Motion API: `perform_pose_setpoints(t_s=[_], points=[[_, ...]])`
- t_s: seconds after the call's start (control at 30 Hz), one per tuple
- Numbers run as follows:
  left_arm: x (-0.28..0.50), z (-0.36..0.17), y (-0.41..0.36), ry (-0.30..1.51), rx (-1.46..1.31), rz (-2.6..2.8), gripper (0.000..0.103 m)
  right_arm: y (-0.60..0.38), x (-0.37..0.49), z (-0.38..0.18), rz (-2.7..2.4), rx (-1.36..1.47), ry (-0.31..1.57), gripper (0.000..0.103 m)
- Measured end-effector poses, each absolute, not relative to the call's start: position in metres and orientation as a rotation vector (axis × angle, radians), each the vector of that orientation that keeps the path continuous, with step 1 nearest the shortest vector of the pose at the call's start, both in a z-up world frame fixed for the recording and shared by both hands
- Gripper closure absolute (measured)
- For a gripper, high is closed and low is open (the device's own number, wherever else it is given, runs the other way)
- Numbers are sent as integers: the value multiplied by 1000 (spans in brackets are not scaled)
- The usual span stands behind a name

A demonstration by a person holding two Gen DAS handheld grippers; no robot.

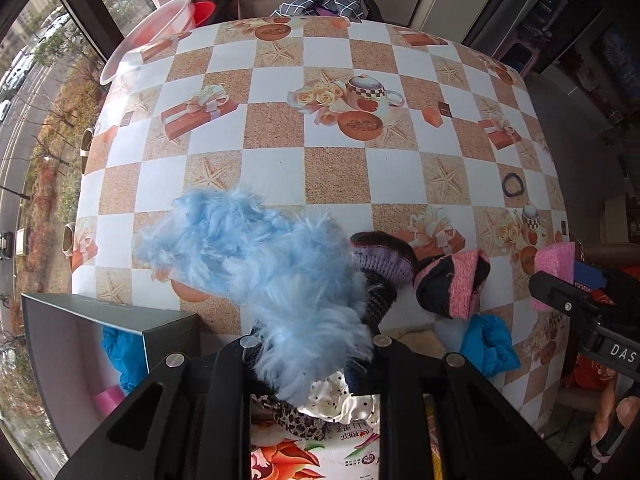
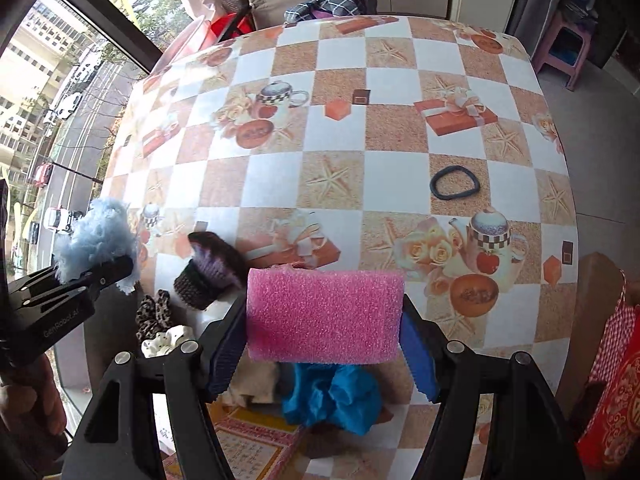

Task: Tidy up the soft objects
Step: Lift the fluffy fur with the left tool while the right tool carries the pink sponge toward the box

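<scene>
Above the checkered table (image 2: 400, 168), left gripper (image 1: 312, 344) jaws clamp blue fluff (image 1: 256, 252), right gripper (image 2: 324, 340) jaws pink foam (image 2: 324, 314)

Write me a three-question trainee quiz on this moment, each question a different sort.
1. True or false: the right gripper holds the pink foam block.
2. What does the left gripper hold? A) blue fluffy piece B) leopard scrunchie C) dark hair tie
3. Fill in: the dark hair tie lies on the ____.

Key: 1 true. 2 A, the blue fluffy piece. 3 table, apart from the other items.
</scene>
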State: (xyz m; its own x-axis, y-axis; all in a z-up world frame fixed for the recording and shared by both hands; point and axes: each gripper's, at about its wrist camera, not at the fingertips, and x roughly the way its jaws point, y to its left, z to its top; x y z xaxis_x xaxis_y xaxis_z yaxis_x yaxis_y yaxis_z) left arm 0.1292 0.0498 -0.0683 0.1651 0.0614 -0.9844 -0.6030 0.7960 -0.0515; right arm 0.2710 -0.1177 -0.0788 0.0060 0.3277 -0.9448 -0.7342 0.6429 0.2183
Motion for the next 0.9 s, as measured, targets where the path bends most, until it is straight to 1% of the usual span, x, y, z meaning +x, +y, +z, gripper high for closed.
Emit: perform_pose_setpoints(t_s=[0.47, 0.7, 0.9], points=[[56, -38, 9, 1327, -433, 437, 80, -123, 193, -29, 982, -430, 1287, 32], [27, -29, -16, 1343, -371, 370, 80, -144, 160, -16, 1000, -480, 1288, 32], [5, -29, -35, 1375, -342, 305, 80, -164, 134, -18, 1002, -544, 1307, 32]])
